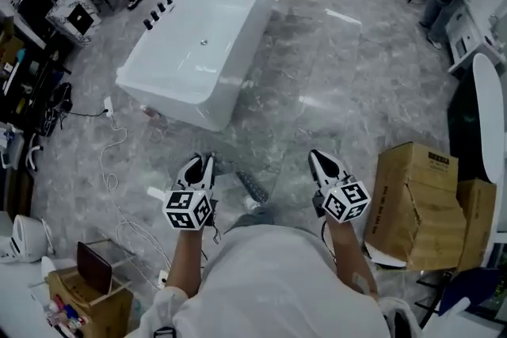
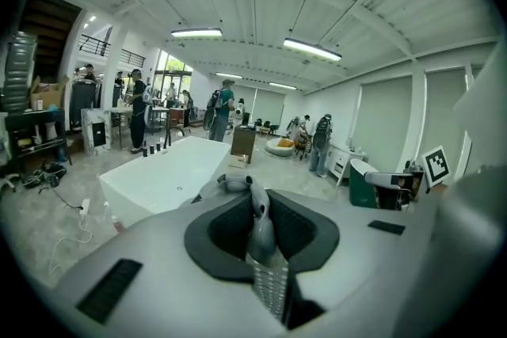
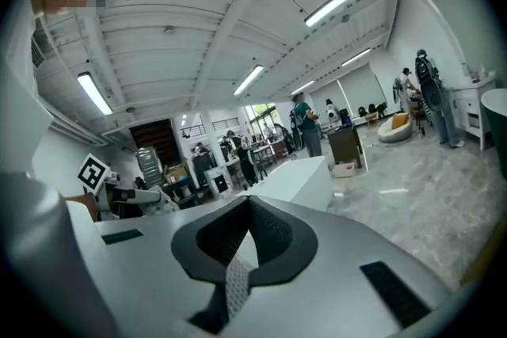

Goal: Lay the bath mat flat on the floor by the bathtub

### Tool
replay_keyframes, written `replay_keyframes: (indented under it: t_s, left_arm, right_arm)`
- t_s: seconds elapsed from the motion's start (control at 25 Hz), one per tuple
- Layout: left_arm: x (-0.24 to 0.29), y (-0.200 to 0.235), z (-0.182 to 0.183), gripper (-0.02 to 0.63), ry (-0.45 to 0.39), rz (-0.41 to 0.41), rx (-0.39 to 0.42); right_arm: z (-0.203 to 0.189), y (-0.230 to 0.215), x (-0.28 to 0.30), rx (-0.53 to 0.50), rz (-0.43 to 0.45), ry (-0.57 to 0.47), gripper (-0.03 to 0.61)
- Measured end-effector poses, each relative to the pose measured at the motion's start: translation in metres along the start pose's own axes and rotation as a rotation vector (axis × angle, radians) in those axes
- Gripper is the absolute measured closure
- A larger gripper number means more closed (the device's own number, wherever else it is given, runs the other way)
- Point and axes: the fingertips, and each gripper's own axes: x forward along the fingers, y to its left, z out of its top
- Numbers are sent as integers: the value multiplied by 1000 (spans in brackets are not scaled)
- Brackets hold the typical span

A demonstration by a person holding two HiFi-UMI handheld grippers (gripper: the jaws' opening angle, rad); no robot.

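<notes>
Nearest me, my left gripper (image 1: 204, 164) is closed almost all the way, pinching a bunched grey edge of the bath mat (image 2: 260, 219). My right gripper (image 1: 318, 158) is fully shut on another edge, so the mat hangs spread between them, ready to go down unfolded. Beyond lies bare floor (image 1: 317, 91), then the bathtub (image 1: 202, 43), well apart from the mat.

bath mat (image 1: 253, 187): mostly hidden behind person's shirt (image 1: 277, 281) | bathtub (image 2: 170, 174): near end behind left gripper (image 2: 258, 206) | far people (image 2: 225, 111): too small
</notes>
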Motion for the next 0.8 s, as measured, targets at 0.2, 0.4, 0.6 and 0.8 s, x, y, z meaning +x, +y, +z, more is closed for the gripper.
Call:
replay_keyframes:
  t_s: [0.2, 0.4, 0.6, 0.8]
  left_arm:
    - [24, 42, 18, 558, -6, 60, -27]
    - [42, 78, 37, 558, -27, 140, -55]
    - [60, 104, 42, 558, -37, 252, -104]
    - [75, 129, 43, 558, -43, 403, -185]
  right_arm:
    - [12, -2, 79, -14, 77, 32, 552]
    - [22, -3, 142, -27, 161, 75, 552]
    - [21, -12, 201, -37, 273, 138, 552]
    - [13, -19, 260, -45, 428, 248, 552]
